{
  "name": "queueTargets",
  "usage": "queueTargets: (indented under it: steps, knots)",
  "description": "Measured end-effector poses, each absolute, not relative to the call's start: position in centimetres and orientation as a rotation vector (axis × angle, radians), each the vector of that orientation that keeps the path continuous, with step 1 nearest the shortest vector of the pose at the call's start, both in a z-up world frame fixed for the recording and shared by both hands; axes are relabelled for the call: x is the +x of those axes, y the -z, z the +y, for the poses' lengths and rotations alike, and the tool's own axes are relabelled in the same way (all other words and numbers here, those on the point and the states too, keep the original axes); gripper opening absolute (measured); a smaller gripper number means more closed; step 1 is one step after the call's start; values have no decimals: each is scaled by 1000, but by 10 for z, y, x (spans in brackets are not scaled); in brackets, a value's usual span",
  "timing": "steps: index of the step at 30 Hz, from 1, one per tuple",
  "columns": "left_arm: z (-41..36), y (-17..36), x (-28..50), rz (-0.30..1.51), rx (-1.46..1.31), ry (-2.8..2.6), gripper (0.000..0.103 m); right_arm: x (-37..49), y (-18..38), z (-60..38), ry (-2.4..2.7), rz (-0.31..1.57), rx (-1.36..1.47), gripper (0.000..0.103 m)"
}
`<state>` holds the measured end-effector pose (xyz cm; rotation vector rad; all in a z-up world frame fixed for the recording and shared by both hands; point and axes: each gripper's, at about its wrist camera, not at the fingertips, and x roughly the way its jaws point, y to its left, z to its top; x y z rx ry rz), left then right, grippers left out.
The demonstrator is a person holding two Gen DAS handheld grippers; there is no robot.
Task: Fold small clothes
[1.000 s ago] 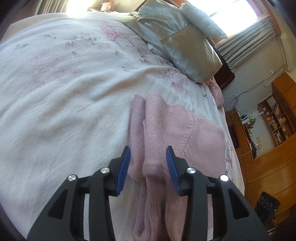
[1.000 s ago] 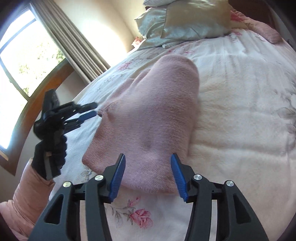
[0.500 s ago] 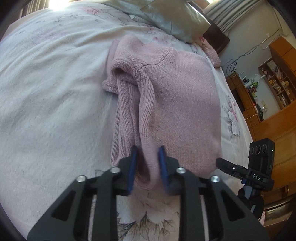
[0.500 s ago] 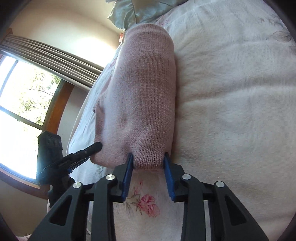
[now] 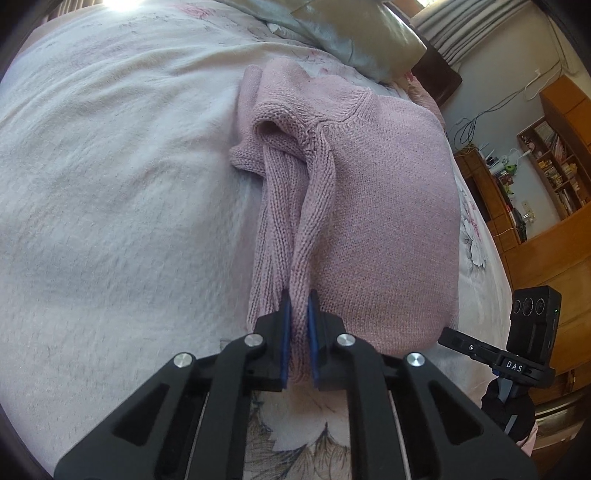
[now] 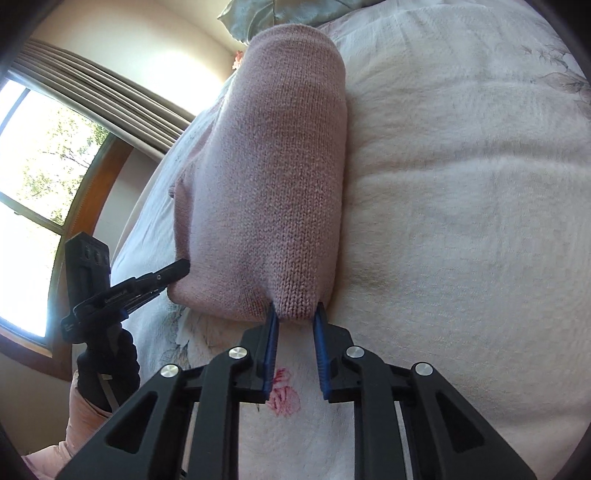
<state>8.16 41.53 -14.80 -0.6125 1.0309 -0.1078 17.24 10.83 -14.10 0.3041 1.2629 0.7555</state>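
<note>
A pink knitted sweater (image 5: 384, 206) lies partly folded on a white flowered bed (image 5: 110, 184), filling the centre of both views. At the lower centre of the left view, the left tool (image 5: 298, 332) is clamped on a bunched sleeve. In the right view, the right tool (image 6: 295, 325) straddles the hem corner, its blue pads barely touching, not clamped. The knit looks soft, light and stretchy; hems and corners seem the surest places to grip.

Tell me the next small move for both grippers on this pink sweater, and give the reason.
Probably lift both corners together and carry them toward the pillows to fold the pink sweater in half. The left gripper is shut on the near sleeve-side edge, the right gripper brackets the other near corner, and the sweater lies flat on the bed.
</note>
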Motion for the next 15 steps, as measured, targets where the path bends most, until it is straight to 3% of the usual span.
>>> queueTargets:
  steps: [3,5,7,8,12,15]
  knots:
    - [416,146,82,1025,-624,108,11,171,139,116,-755,1259,270,18]
    - [416,139,78,1023,-618,111,17,172,132,118,-758,1253,236,22]
    - [415,123,75,1007,-557,62,45,169,117,116,-763,1213,213,33]
    - [416,115,73,984,-523,31,68,169,109,112,-761,1189,209,34]
    - [430,99,76,946,-551,30,78,174,80,102,-762,1106,205,51]
    - [438,105,89,976,-599,19,78,183,69,99,-754,1080,201,55]
